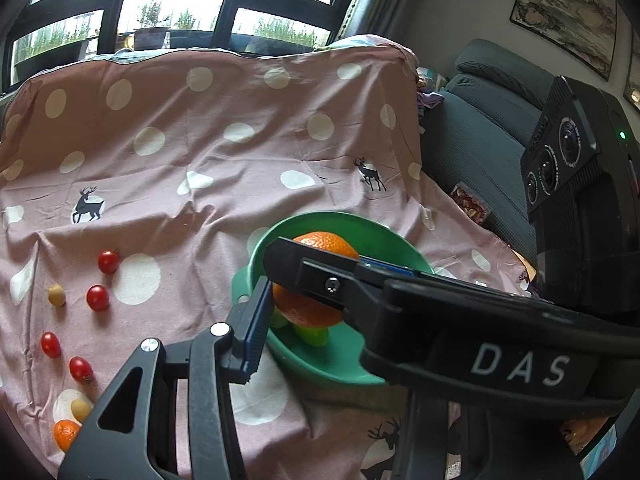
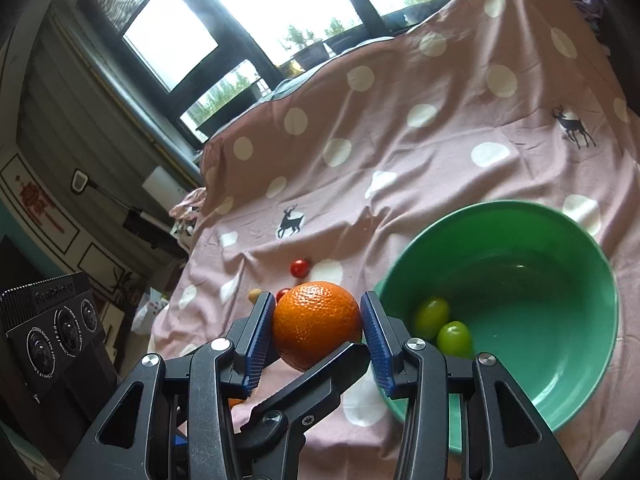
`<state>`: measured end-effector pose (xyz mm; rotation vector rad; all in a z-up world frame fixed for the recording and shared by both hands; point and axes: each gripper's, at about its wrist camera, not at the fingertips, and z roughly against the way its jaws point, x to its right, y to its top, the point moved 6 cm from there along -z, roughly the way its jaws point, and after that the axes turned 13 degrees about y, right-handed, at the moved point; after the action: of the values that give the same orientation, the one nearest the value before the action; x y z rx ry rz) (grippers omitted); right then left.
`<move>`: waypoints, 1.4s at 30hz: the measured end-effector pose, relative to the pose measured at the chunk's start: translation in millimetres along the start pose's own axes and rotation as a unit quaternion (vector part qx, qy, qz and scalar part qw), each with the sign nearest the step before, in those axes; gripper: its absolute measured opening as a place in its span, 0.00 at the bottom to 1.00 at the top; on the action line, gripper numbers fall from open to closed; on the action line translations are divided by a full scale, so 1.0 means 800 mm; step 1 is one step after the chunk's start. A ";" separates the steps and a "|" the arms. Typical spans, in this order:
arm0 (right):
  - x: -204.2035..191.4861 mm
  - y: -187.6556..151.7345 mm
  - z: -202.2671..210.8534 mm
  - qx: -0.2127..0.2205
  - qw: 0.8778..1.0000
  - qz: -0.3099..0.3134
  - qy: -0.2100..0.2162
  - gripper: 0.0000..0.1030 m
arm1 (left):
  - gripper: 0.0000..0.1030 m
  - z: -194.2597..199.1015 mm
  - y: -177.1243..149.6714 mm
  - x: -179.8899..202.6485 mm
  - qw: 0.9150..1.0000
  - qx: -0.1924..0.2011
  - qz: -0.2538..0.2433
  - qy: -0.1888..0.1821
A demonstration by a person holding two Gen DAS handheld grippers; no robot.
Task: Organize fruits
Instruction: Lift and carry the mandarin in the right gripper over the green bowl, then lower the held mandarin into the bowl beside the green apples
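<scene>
My right gripper (image 2: 318, 324) is shut on an orange (image 2: 316, 326), held just left of the green bowl (image 2: 560, 240) and above the pink spotted cloth. Two green fruits (image 2: 442, 326) lie in the bowl. In the left wrist view the same orange (image 1: 320, 304) shows over the bowl (image 1: 360, 228), gripped by the right gripper's fingers (image 1: 316, 268), which cross the picture. Only one blue-padded finger (image 1: 256, 328) of my left gripper shows beside the orange; its other finger is hidden. Several cherry tomatoes (image 1: 98, 297) and a second orange (image 1: 66, 434) lie on the cloth at left.
Two small tan fruits (image 1: 57, 295) lie among the tomatoes. The cloth (image 1: 200, 160) rises over a backrest at the rear. A grey sofa seat (image 1: 480, 152) lies to the right, with a window behind.
</scene>
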<state>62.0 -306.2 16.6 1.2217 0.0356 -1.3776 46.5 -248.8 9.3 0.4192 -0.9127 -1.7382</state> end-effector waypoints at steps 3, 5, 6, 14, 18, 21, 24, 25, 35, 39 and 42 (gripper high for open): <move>0.016 0.005 0.013 0.013 1.000 -0.012 -0.011 0.45 | 0.43 -0.010 0.003 0.017 1.000 -0.006 -0.009 -0.012; 0.026 0.008 0.021 0.019 0.999 -0.019 -0.020 0.45 | 0.43 -0.018 0.005 0.026 1.000 -0.010 -0.014 -0.020; 0.032 0.008 0.025 0.022 0.999 -0.023 -0.024 0.45 | 0.43 -0.022 0.005 0.031 0.999 -0.013 -0.016 -0.024; 0.074 0.010 0.039 0.029 0.996 -0.060 -0.053 0.45 | 0.43 -0.058 0.002 0.057 0.997 -0.045 -0.024 -0.050; 0.093 0.009 0.042 0.025 0.995 -0.076 -0.063 0.45 | 0.43 -0.072 -0.002 0.065 0.996 -0.061 -0.023 -0.061; 0.105 0.006 0.042 0.019 0.993 -0.085 -0.075 0.45 | 0.43 -0.081 -0.008 0.069 0.995 -0.073 -0.016 -0.069; 0.115 0.004 0.040 0.012 0.992 -0.092 -0.084 0.45 | 0.43 -0.089 -0.011 0.072 0.994 -0.083 -0.012 -0.072; 0.117 0.003 0.039 0.009 0.992 -0.094 -0.086 0.45 | 0.43 -0.091 -0.012 0.072 0.993 -0.087 -0.010 -0.074; 0.130 -0.004 0.033 -0.010 0.988 -0.105 -0.109 0.45 | 0.43 -0.105 -0.021 0.071 0.990 -0.109 0.002 -0.085; 0.134 -0.006 0.029 -0.017 0.987 -0.107 -0.118 0.45 | 0.43 -0.110 -0.024 0.071 0.989 -0.118 0.006 -0.088; 0.135 -0.006 0.027 -0.021 0.986 -0.108 -0.124 0.45 | 0.43 -0.114 -0.026 0.071 0.988 -0.123 0.008 -0.089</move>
<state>76.4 -395.6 -46.9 1.0255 0.0232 -1.7026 73.5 -332.0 -56.0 0.0955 -0.8097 -1.8683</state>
